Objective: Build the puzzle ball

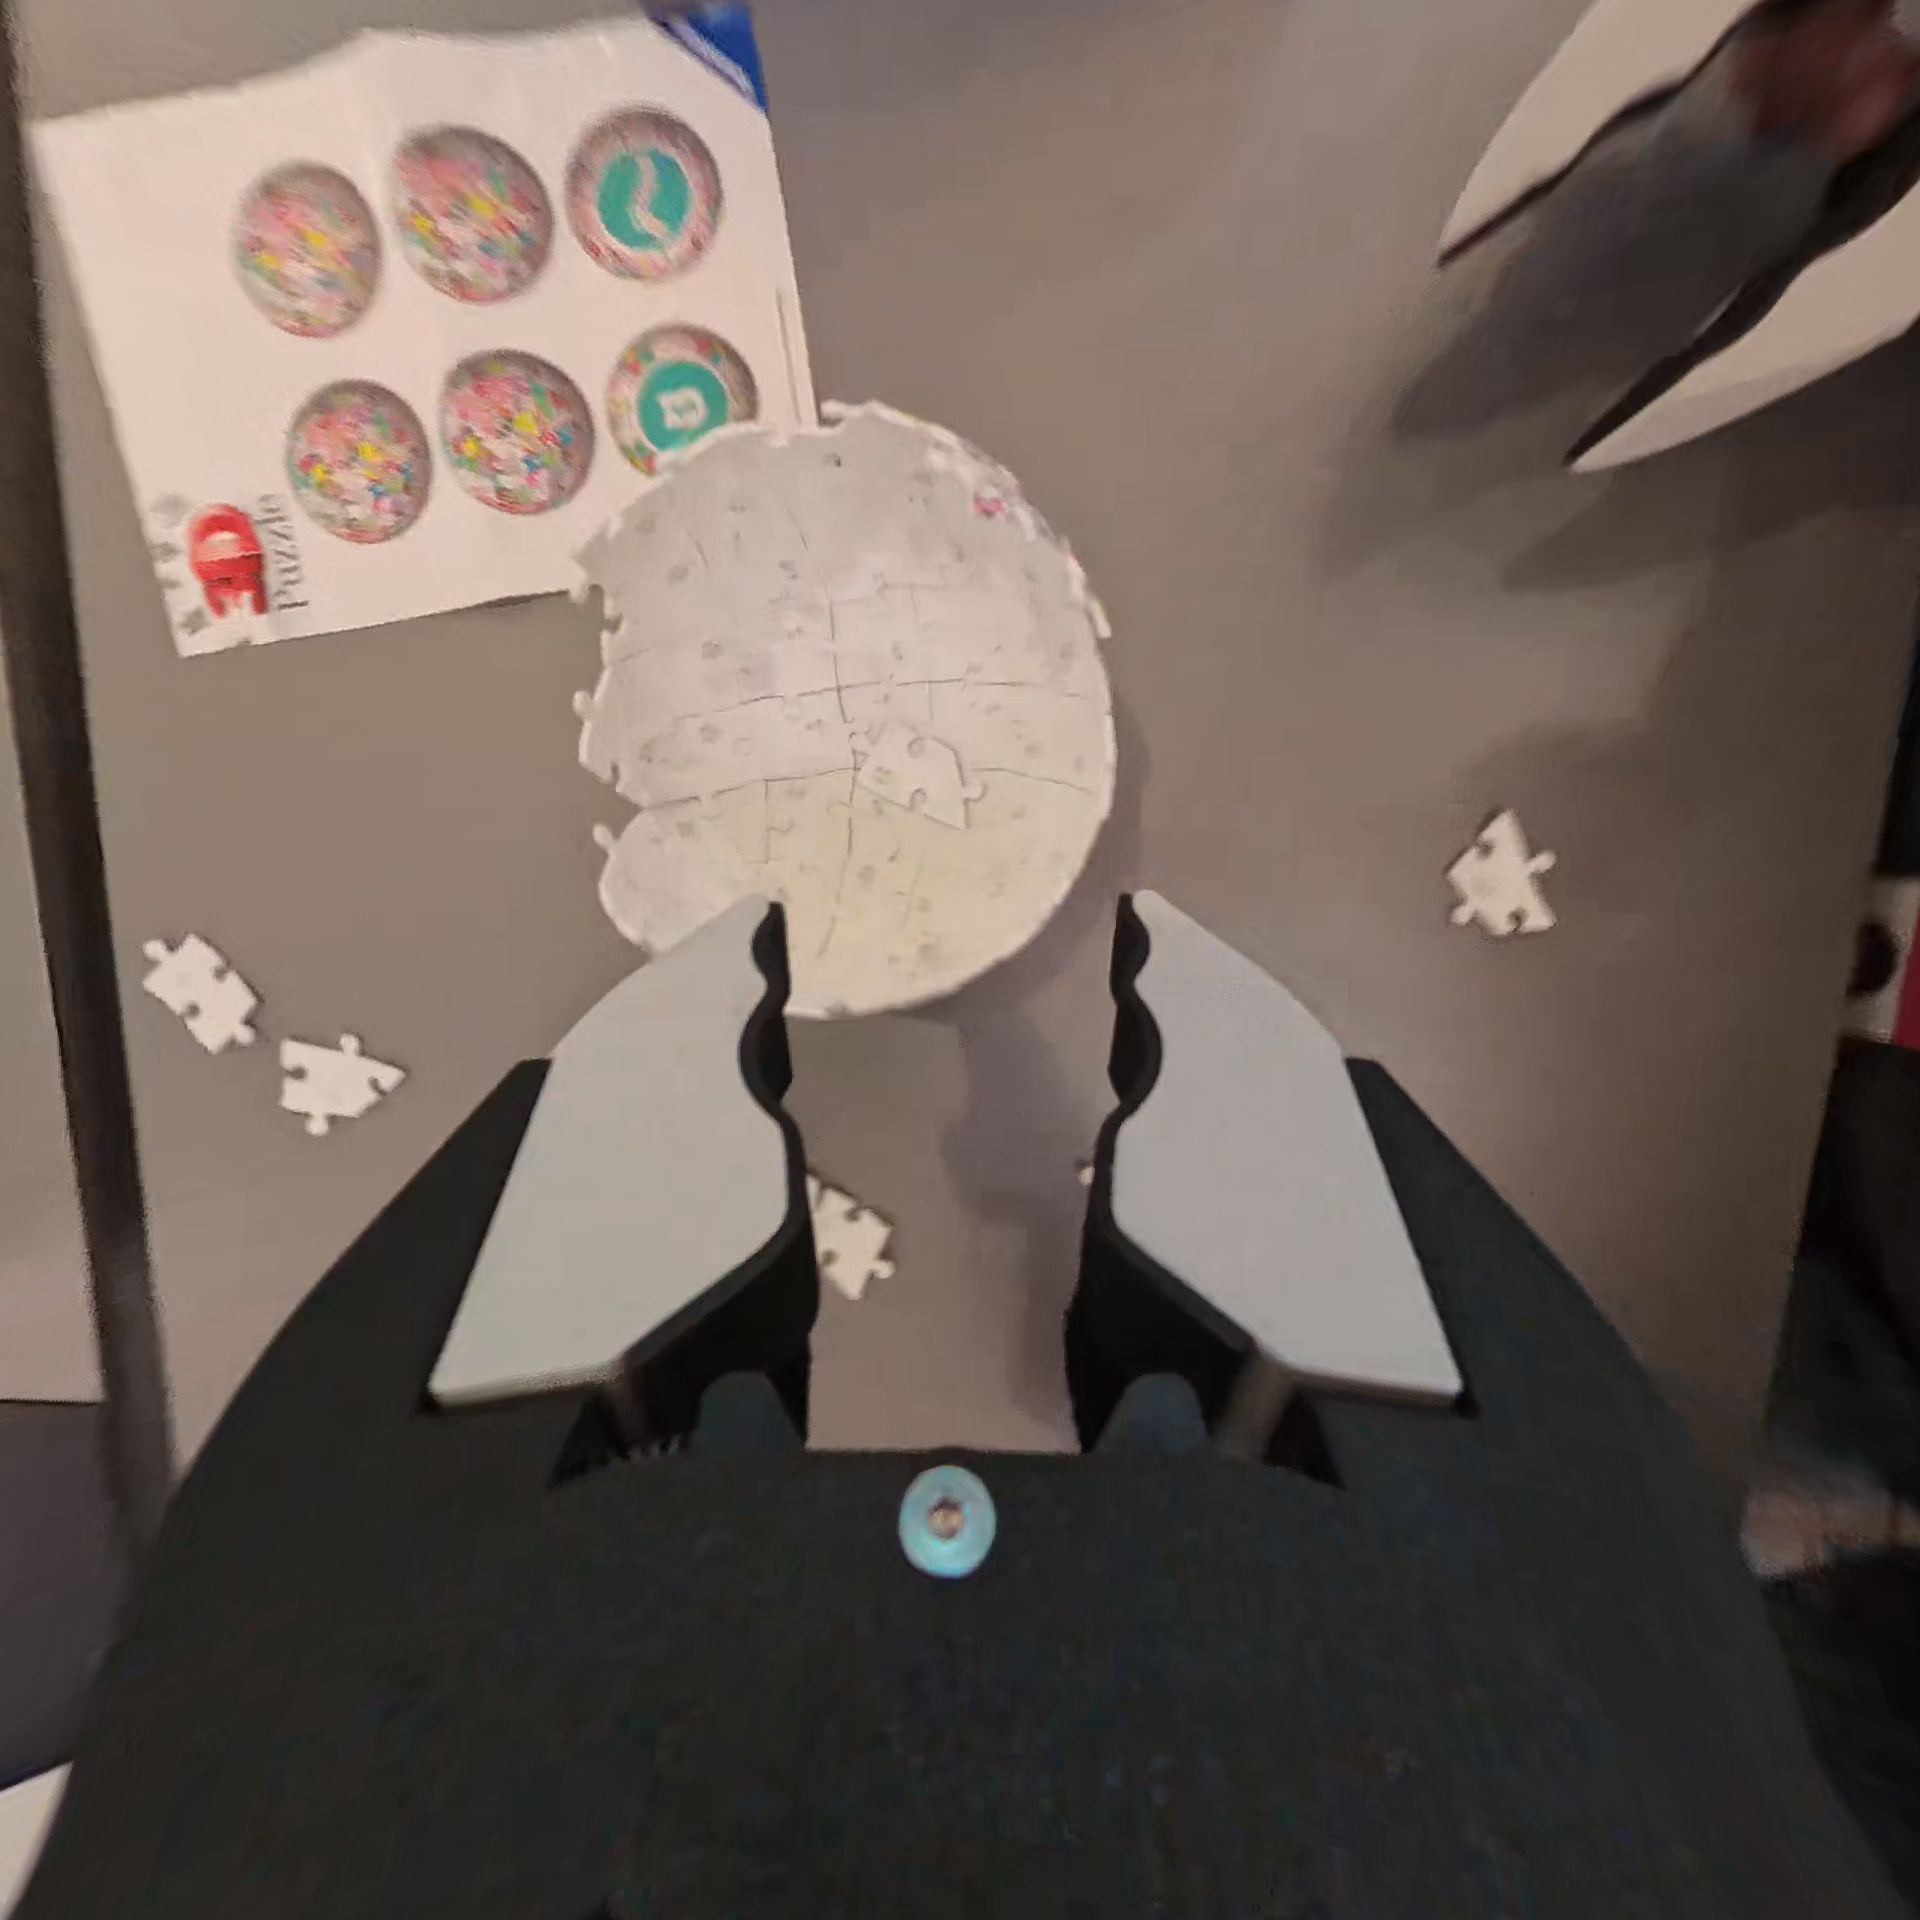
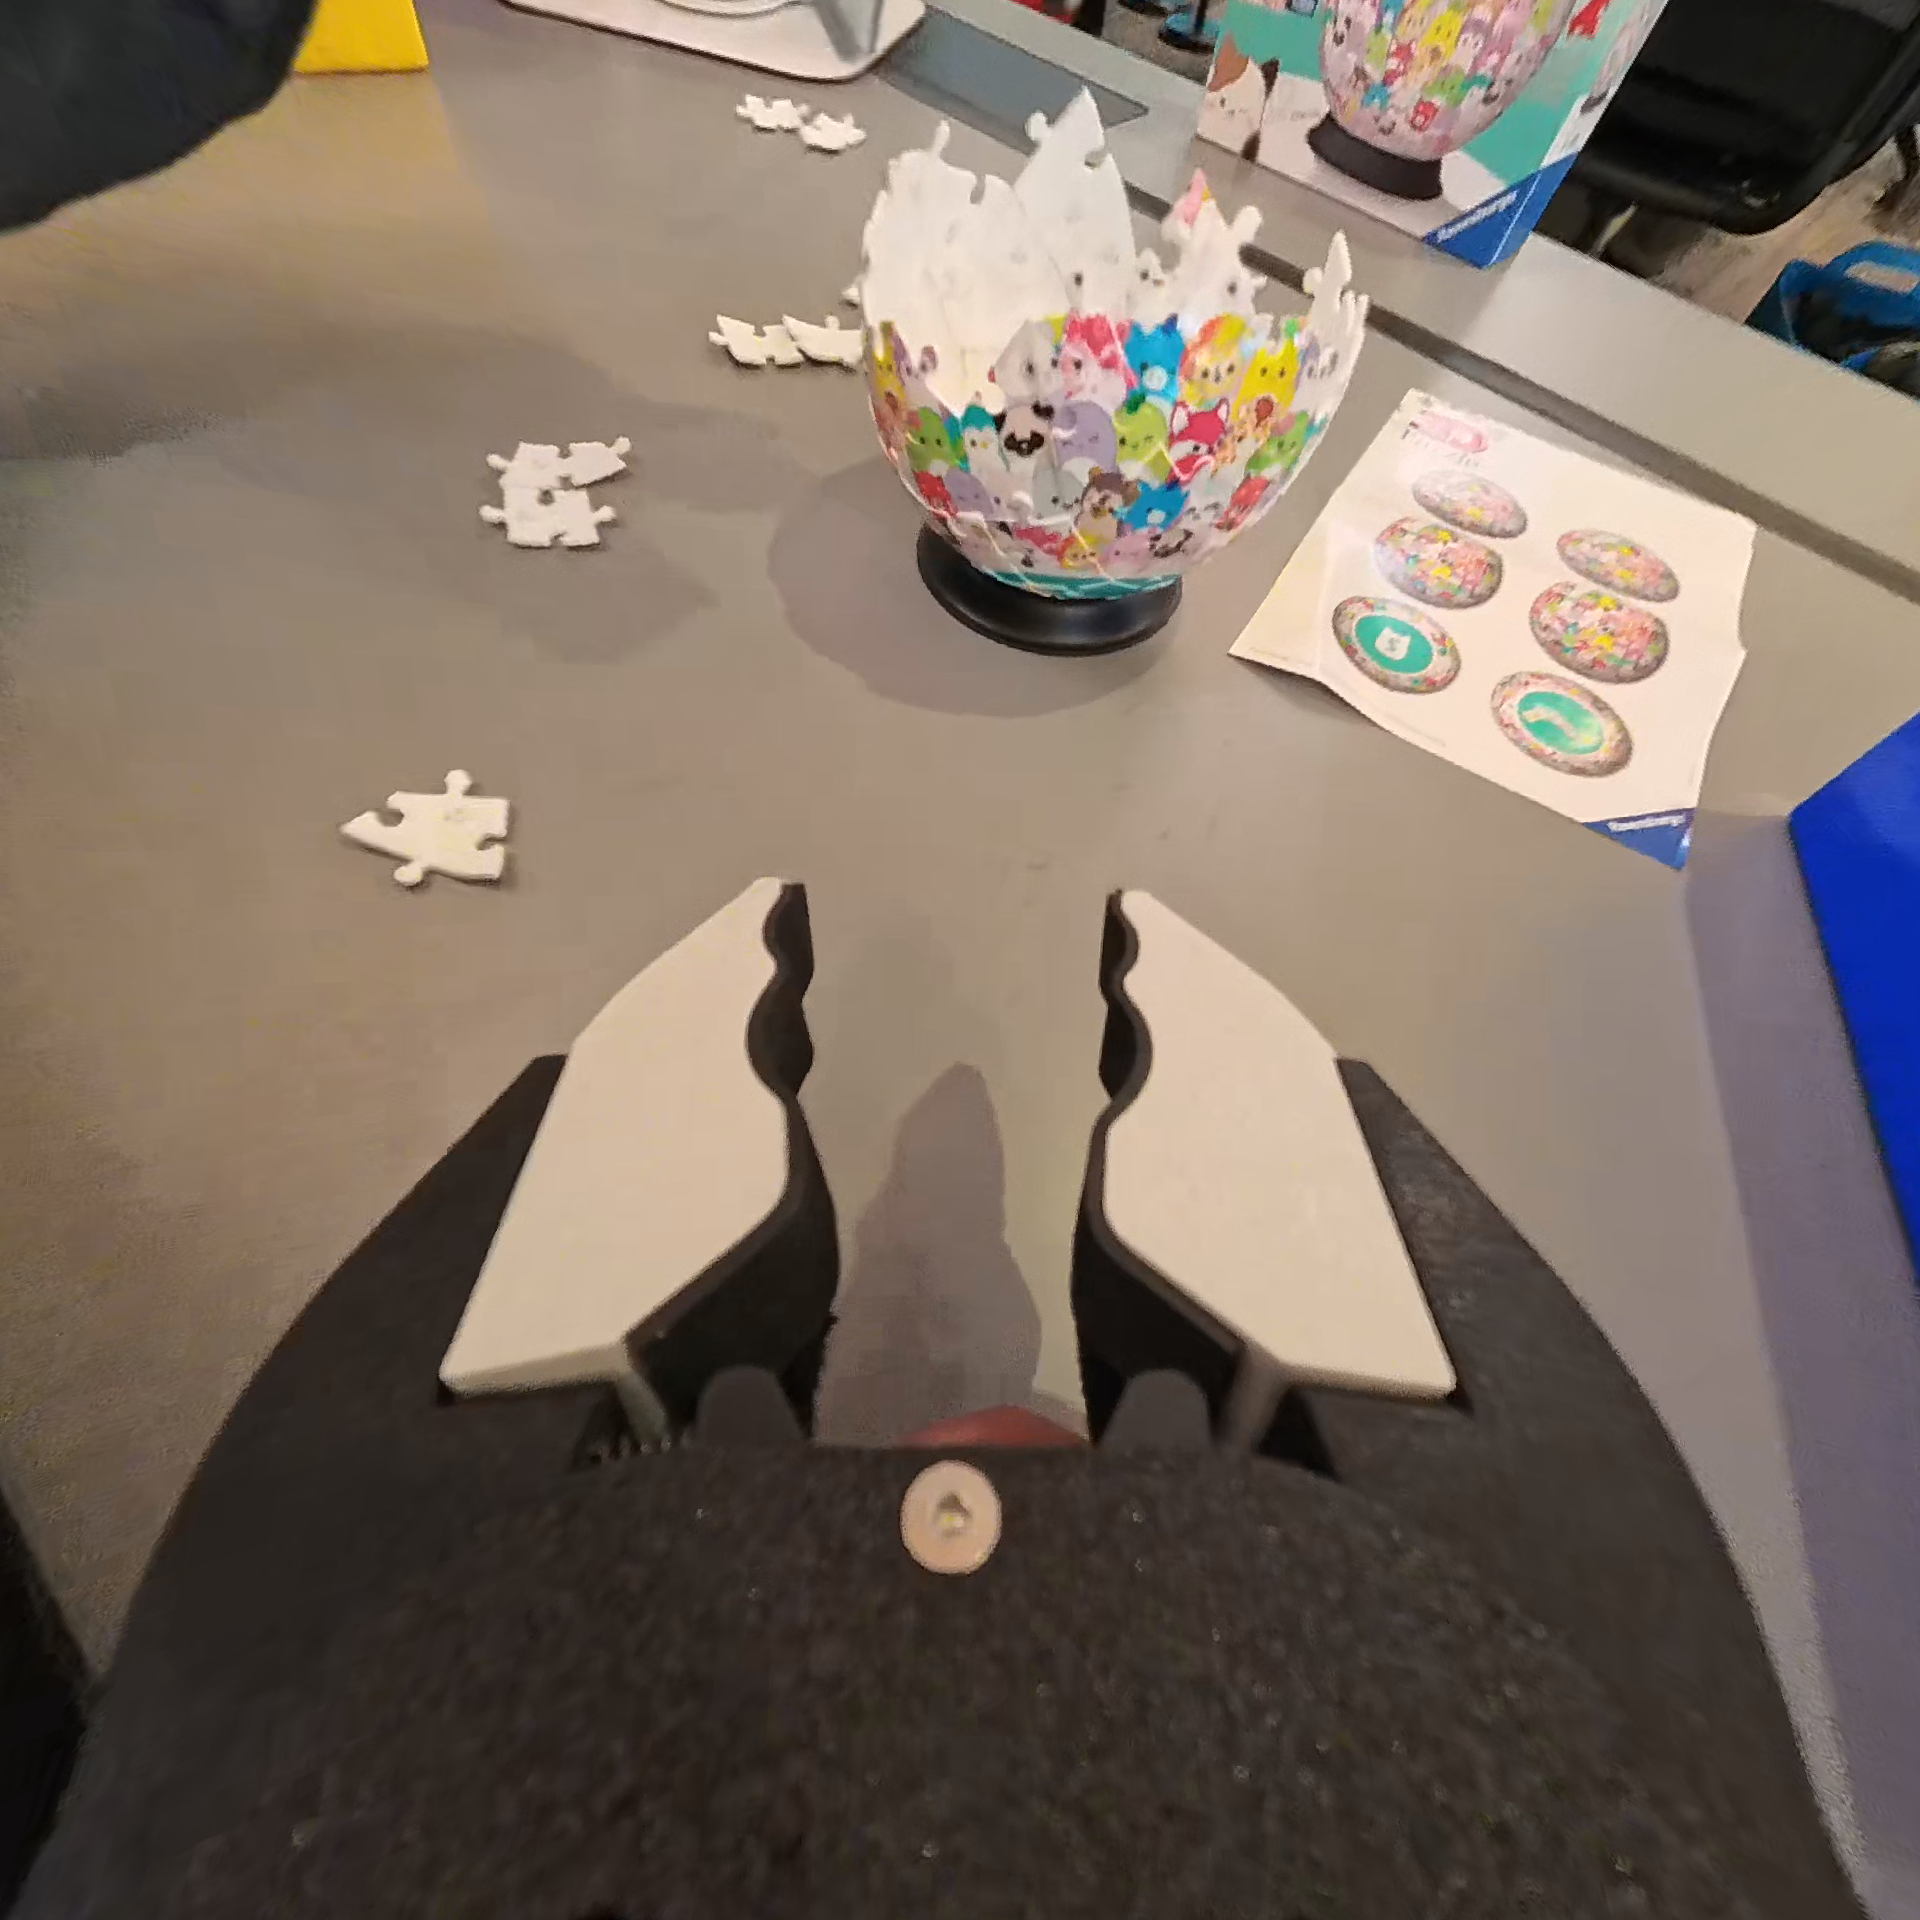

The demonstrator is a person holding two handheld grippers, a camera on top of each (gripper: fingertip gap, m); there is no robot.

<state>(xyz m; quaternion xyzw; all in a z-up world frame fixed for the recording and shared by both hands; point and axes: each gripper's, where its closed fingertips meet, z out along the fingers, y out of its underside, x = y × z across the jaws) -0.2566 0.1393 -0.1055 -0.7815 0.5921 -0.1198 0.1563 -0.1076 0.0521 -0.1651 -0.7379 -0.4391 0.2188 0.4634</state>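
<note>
Above the half-built puzzle ball, left gripper, jaws apart, empty; right gripper likewise.

Both rigs look like twins. The left hand-held gripper has a chunky matte-black body with a grainy, almost felt-like texture, and two flat light-grey fingers lined along the inside with wavy black pads. A round washer with a screw sits dead centre on the body (it reads bluish in this view). The right hand-held gripper is the same build: black speckled body, pale fingers, scalloped black inner edges, and a silvery centre screw.
</note>
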